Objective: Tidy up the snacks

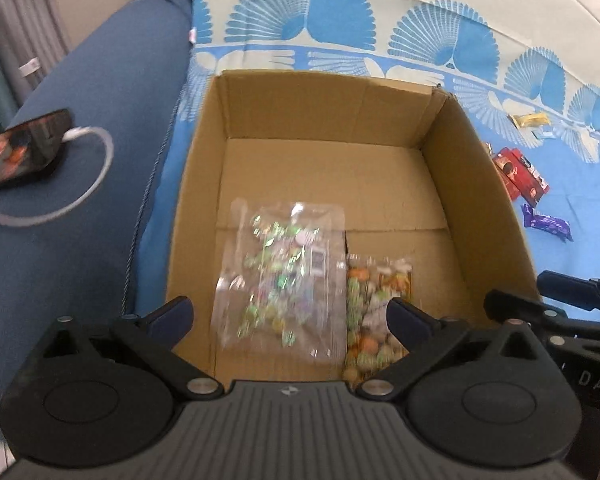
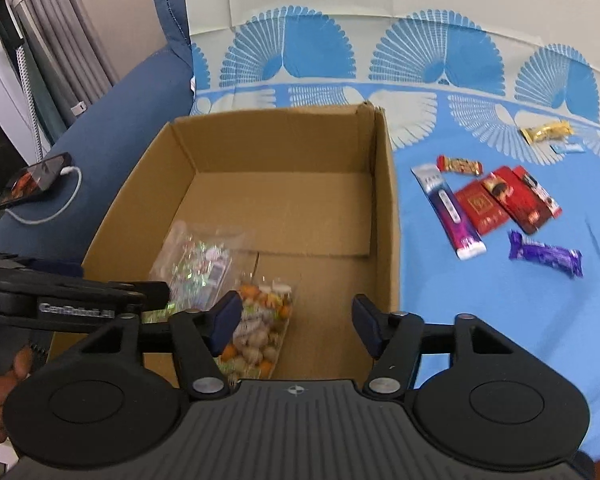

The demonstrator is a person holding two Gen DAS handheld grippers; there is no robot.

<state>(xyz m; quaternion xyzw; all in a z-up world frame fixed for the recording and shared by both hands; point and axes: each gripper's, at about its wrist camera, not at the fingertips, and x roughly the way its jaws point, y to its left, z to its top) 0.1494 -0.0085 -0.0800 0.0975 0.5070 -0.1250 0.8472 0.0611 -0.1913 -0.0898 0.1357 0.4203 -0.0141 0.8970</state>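
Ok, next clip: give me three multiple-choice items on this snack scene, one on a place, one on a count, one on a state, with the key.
1. Where does the purple bar lie?
A. in the box
B. on the blue sheet right of the box
C. on the phone

2. How many clear candy bags lie in the cardboard box?
A. none
B. two
C. four

3. How is the right gripper?
A. open and empty
B. shut on a bag
C. shut on the purple bar

Key: 1 B, it rests on the blue sheet outside the box wall. 2 B, the green-candy bag and orange-candy bag lie side by side. 3 A, its fingers stand apart with nothing between.
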